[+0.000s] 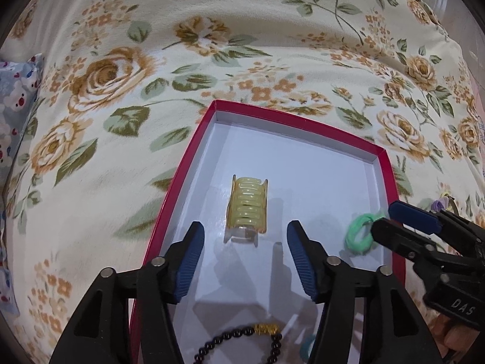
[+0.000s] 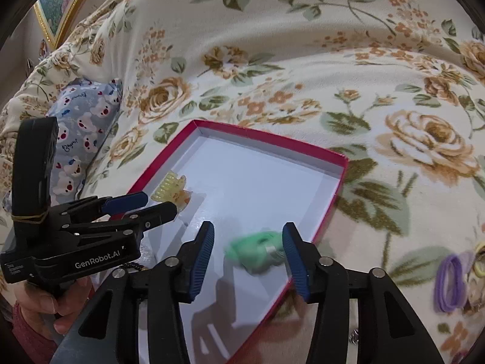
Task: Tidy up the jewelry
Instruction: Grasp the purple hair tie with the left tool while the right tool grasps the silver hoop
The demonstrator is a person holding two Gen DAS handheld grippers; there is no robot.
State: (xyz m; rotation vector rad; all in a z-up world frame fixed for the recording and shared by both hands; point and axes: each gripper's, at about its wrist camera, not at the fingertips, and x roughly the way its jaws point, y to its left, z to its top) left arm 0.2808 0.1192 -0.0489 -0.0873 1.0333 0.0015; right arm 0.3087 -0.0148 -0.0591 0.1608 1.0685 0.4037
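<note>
Purple hair ties (image 2: pixel 451 282) — right wrist view only, beside red box (image 2: pixel 330 206).

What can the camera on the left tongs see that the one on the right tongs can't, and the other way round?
Only the left view shows the black bead bracelet with its gold charm, low in the red box.

Only the right view shows the purple hair ties on the floral blanket and a gold-framed picture.

Both show the box, the yellow hair claw and green hair tie inside it, the blanket, a bear-print pillow, and both open tongs: left tongs, right tongs.
</note>
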